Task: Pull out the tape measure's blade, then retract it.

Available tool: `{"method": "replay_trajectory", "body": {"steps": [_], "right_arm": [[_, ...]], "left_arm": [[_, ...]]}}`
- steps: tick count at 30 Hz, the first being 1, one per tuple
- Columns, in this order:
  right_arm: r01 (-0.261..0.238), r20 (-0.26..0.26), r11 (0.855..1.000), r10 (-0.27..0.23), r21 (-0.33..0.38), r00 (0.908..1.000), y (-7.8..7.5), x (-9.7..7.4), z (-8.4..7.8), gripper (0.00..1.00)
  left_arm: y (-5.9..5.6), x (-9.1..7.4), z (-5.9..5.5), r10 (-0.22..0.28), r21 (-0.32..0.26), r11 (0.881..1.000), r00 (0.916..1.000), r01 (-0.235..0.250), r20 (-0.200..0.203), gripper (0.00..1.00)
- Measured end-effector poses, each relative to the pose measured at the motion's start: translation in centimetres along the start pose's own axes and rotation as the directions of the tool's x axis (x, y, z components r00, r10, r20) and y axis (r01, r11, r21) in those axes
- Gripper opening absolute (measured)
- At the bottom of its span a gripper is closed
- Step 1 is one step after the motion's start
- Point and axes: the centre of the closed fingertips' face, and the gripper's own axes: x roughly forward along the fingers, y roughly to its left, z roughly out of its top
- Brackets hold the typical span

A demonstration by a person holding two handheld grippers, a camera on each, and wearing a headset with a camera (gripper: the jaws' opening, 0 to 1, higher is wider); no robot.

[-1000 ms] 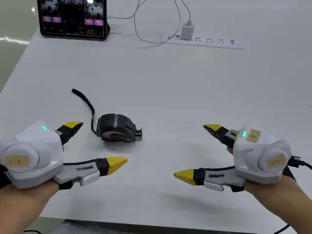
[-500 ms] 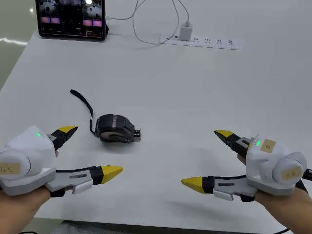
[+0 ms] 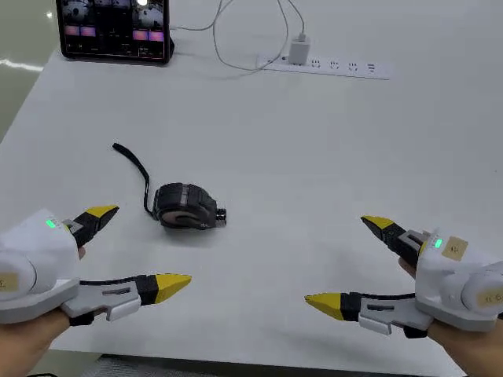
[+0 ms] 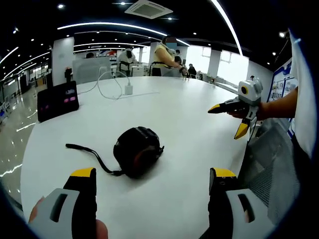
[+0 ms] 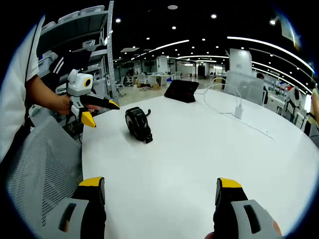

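Observation:
A black tape measure (image 3: 185, 207) lies on its side on the white table (image 3: 314, 141), with its black wrist strap (image 3: 134, 169) trailing to the far left and its blade tip facing right, retracted. My left gripper (image 3: 134, 247) stands open near the front left edge, a little short of the tape measure (image 4: 137, 151), nothing between its jaws. At the front right my right gripper (image 3: 354, 263) is open too, well apart from the tape measure (image 5: 139, 124). Each gripper view also catches the other gripper: the right gripper (image 4: 230, 117) and the left gripper (image 5: 94, 110).
A tablet (image 3: 114, 30) with a lit screen stands at the far left corner. A white power strip (image 3: 330, 66) with a charger and white cables (image 3: 236, 39) lies along the far edge. A grey mesh chair (image 5: 45, 169) sits off the table's near side.
Both grippers have drawn back toward the near edge and apart from each other. The tape measure has stayed where it lay.

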Motion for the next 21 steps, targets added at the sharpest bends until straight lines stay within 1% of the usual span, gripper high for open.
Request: {"method": "replay_trajectory", "body": {"steps": [10, 13, 21], "right_arm": [[0.018, 0.006, 1.0, -0.018, 0.004, 0.9998, -0.18, -0.29, -0.22, 0.91], [0.019, 0.002, 1.0, -0.019, 0.004, 0.9998, -0.11, -0.32, -0.45, 0.9], [0.02, 0.002, 1.0, -0.02, -0.003, 0.9998, -0.11, -0.47, -0.31, 0.9]], "left_arm": [[-0.02, -0.04, -0.17, -0.001, -0.002, 1.0, 1.0, 0.001, -0.002, 0.91], [0.01, -0.04, -0.14, 0.0, -0.003, 1.0, 1.0, 0.0, 0.0, 0.91], [0.01, -0.09, -0.19, 0.0, -0.003, 1.0, 1.0, 0.0, 0.0, 0.91]]}}
